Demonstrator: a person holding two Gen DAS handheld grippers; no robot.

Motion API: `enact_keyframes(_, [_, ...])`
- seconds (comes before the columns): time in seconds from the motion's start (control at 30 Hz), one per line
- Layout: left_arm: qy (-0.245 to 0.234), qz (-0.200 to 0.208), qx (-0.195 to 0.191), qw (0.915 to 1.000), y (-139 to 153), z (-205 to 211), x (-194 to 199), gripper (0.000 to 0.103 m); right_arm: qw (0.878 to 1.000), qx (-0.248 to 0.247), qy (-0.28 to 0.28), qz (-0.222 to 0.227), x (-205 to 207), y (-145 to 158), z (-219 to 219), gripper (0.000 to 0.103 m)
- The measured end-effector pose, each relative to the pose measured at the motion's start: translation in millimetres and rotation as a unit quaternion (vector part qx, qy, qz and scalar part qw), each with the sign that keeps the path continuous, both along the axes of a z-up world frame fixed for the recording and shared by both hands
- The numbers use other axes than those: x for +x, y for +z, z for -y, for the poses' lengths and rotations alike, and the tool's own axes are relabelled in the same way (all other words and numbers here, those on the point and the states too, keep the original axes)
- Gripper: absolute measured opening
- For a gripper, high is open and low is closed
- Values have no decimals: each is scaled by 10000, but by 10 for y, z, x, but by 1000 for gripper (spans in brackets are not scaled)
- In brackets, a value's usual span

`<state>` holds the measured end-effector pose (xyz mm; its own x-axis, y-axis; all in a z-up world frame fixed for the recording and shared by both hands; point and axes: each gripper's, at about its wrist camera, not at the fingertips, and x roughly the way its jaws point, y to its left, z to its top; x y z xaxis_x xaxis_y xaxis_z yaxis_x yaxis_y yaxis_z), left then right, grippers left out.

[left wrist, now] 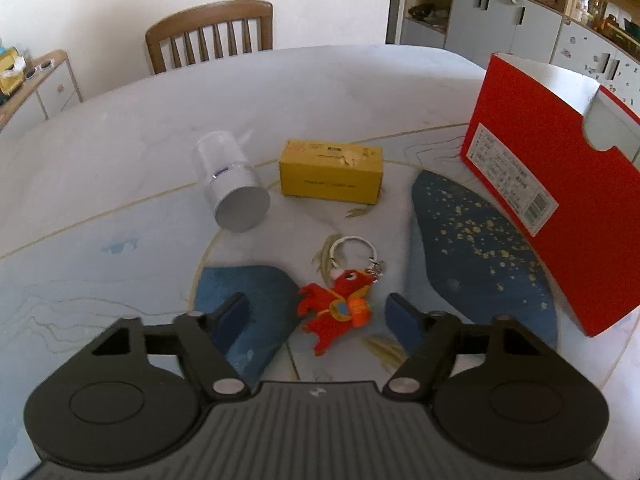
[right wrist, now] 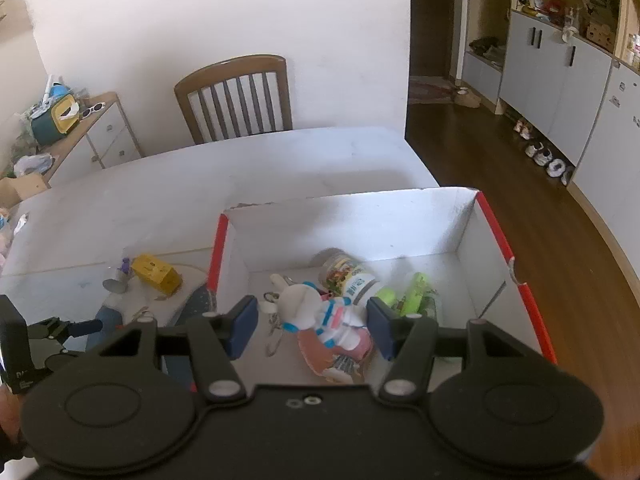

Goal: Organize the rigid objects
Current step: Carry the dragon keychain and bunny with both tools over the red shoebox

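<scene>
In the left wrist view my left gripper point(left wrist: 320, 316) is open, and a red dragon keychain point(left wrist: 338, 306) with a metal ring lies on the table between its fingertips. Beyond it lie a yellow box point(left wrist: 331, 172) and a white cylinder point(left wrist: 230, 182) on its side. The red shoebox point(left wrist: 560, 184) stands at the right. In the right wrist view my right gripper point(right wrist: 312, 320) is open above the inside of the shoebox point(right wrist: 532, 300), over a white rabbit figure point(right wrist: 320, 312). A labelled jar point(right wrist: 352, 276) and green items point(right wrist: 412, 290) lie beside it.
A wooden chair point(left wrist: 212, 32) stands at the table's far edge. The table point(left wrist: 120, 152) has a white and blue patterned top. The yellow box point(right wrist: 156, 274) also shows left of the shoebox in the right wrist view. Cabinets and shelves line the right wall.
</scene>
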<state>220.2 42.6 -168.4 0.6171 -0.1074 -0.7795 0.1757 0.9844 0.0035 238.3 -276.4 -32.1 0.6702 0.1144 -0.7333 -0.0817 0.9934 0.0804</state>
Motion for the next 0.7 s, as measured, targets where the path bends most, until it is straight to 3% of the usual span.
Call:
enact_keyframes(0.23, [-289, 112, 94, 9995, 28, 99, -17, 40, 10000, -12, -46, -34, 16, -22, 31, 59])
enact_keyframes(0.47, [-244, 192, 284, 9991, 51, 171, -18, 37, 10000, -32, -44, -23, 33, -28, 47, 59])
enact_keyframes(0.7, [-193, 274, 114, 9994, 248, 226, -44, 37, 10000, 3, -58, -7, 51, -24, 152, 59])
